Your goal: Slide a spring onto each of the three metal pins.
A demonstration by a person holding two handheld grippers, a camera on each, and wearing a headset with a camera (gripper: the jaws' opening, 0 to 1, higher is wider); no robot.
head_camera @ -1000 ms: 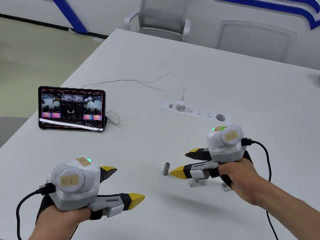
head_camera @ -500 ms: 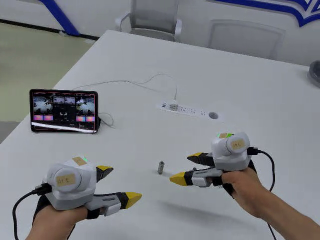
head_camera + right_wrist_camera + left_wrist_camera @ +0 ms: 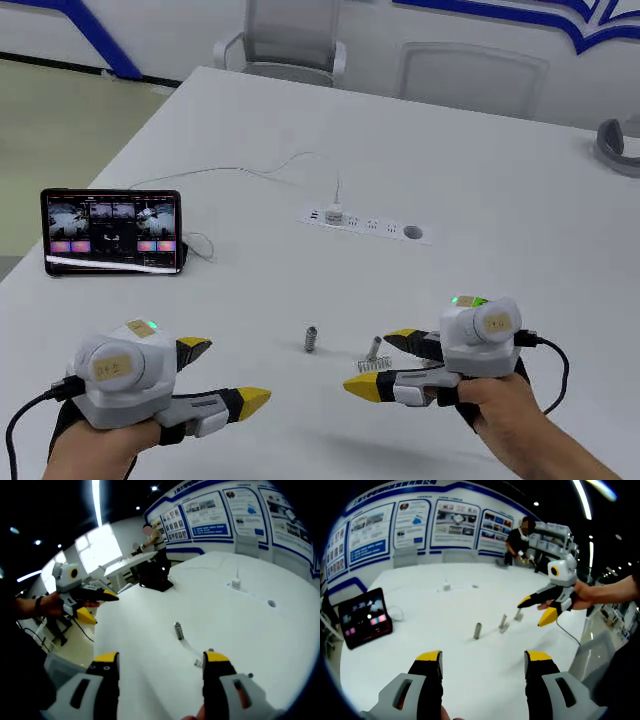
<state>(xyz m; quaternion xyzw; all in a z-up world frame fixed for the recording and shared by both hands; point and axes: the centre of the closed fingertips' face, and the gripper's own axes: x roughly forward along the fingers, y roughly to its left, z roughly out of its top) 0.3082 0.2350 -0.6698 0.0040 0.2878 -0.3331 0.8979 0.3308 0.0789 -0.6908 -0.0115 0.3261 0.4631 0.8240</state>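
white workbench [image 3: 480, 180] is carrying a tablet [image 3: 112, 232] and a power strip [image 3: 365, 224] farther back, w/ the small parts sitting nearer the person. right gripper [image 3: 536, 611] is pulling back toward the person; a sec ago it was hanging over the parts. its jaws are standing apart w/ nothing between them. that retreat is uncovering a bare pin [image 3: 374, 348] standing on the table and a loose spring [image 3: 373, 365] lying on its side just in front of it. another pin [image 3: 311, 339] is standing to the left, apart from both. it's possibly wearing a spring already, but it's too small to say for sure. left gripper [image 3: 226, 372] is hovering low at the near left, jaws also spread, empty, well apart from the parts. so the job is prob sitting at one pin done at most. the loose spring is looking like the next pickup, w/ the right gripper nearest to it.
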